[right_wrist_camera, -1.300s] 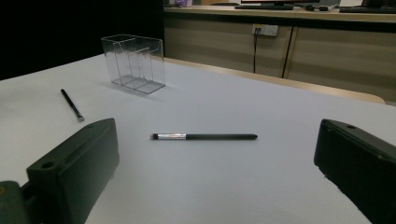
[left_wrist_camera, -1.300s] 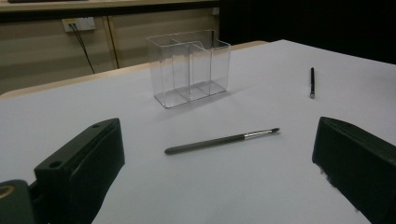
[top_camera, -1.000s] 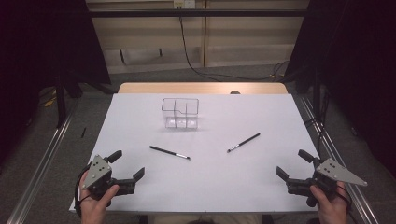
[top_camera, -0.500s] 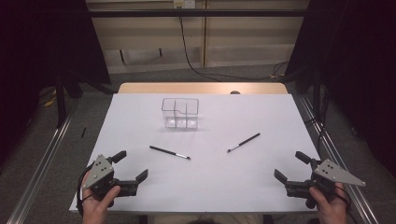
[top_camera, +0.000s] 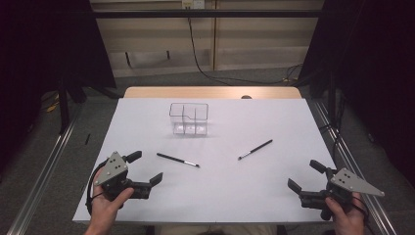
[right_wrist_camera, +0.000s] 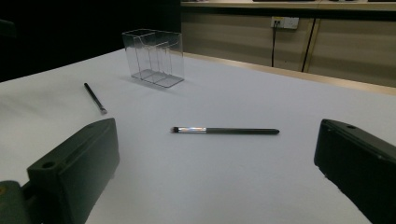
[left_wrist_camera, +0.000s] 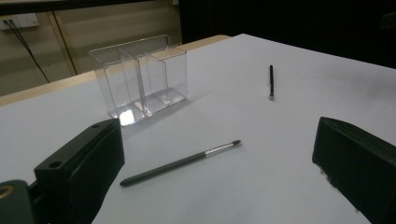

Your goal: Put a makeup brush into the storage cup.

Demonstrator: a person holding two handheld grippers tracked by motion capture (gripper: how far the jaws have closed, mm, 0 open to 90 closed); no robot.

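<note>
Two thin makeup brushes lie flat on the white table (top_camera: 225, 196), well apart from each other, with a clear divided holder (top_camera: 189, 118) standing upright beyond and between them. The left brush (top_camera: 177, 160) lies just ahead of the left gripper (top_camera: 145, 169); the right brush (top_camera: 255, 149) lies farther from the right gripper (top_camera: 307, 175). Both grippers hover near the table's front edge with jaws spread wide and nothing between them.

Judging by the layout, the step in hand is the reach for a brush. To do it well, each gripper should come down across the handle rather than along it, low enough that the jaw tips nearly skim the table — such a slim handle could roll or slip out of a high pinch. Gripping near mid-handle would keep the brush balanced for a later drop into the holder.

From the high view, both hands and the whole layout are plain. From the left gripper view, the brush's ferrule and bristle tip (left_wrist_camera: 236, 142) and the holder's inner partitions stand out — detail too small from above.
</note>
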